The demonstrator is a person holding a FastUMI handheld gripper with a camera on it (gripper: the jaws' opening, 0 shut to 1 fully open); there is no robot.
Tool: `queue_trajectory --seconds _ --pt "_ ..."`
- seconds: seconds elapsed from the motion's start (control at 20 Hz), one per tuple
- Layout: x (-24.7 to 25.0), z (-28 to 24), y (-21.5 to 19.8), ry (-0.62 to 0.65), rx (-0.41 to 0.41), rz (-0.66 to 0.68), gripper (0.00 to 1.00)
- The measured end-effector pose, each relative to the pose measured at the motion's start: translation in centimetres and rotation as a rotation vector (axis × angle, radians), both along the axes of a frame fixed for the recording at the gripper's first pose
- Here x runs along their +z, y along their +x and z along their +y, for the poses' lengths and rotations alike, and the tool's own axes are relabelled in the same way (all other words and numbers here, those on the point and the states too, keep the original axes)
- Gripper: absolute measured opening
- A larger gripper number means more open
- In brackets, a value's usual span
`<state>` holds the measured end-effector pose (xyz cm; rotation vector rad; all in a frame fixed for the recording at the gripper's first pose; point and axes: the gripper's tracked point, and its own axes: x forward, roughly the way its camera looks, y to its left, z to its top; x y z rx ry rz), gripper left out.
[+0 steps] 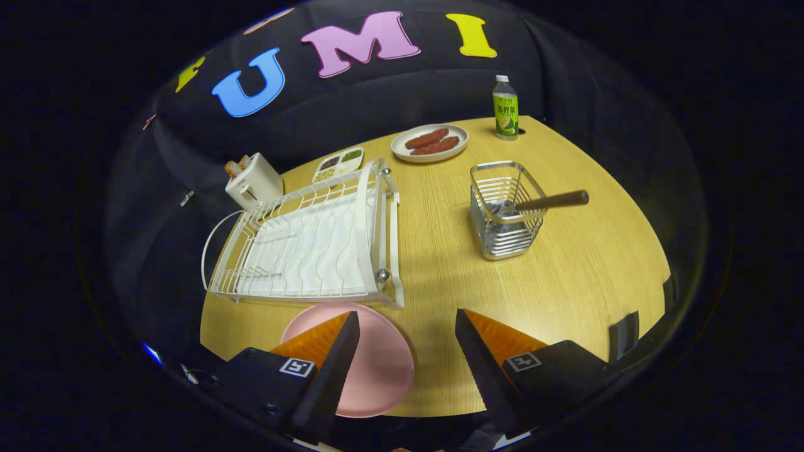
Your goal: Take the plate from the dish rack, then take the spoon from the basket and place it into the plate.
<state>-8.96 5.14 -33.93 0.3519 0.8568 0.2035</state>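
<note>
Table [565,282]: a big round wooden top. Everything sits on it.
Dish rack [308,245]: white wire, on the left side of the table. There is no plate in it.
Gripper [407,339]: low over the near edge of the table. Its two fingers are wide apart and hold nothing.
Pink plate [377,364]: flat on the table, just in front of the dish rack. The left finger [326,370] covers part of it.
Basket [505,213]: shiny wire, right of the rack and far beyond the fingers.
Spoon [553,201]: stands in the basket. Its dark handle leans out over the right rim.
Toaster [254,181]: white, behind the rack.
Plate of sausages [430,143]: at the back of the table.
Little tray [339,164]: holds beans, beside the toaster.
Bottle [505,108]: green label, upright at the far edge.
</note>
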Motion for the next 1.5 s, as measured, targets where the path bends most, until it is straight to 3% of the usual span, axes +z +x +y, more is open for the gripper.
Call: queue_trajectory --seconds 0.2,0.45,0.8,1.5 --pt "4.7 -3.4 1.7 -0.023 0.026 -0.15 0.94" --pt "7.0 -9.1 4.1 -0.119 0.056 -0.221 0.94" --pt "4.3 -14.5 6.9 -0.165 0.083 -0.178 0.92" --pt "-0.1 -15.5 8.7 -0.175 0.184 -0.123 0.91"
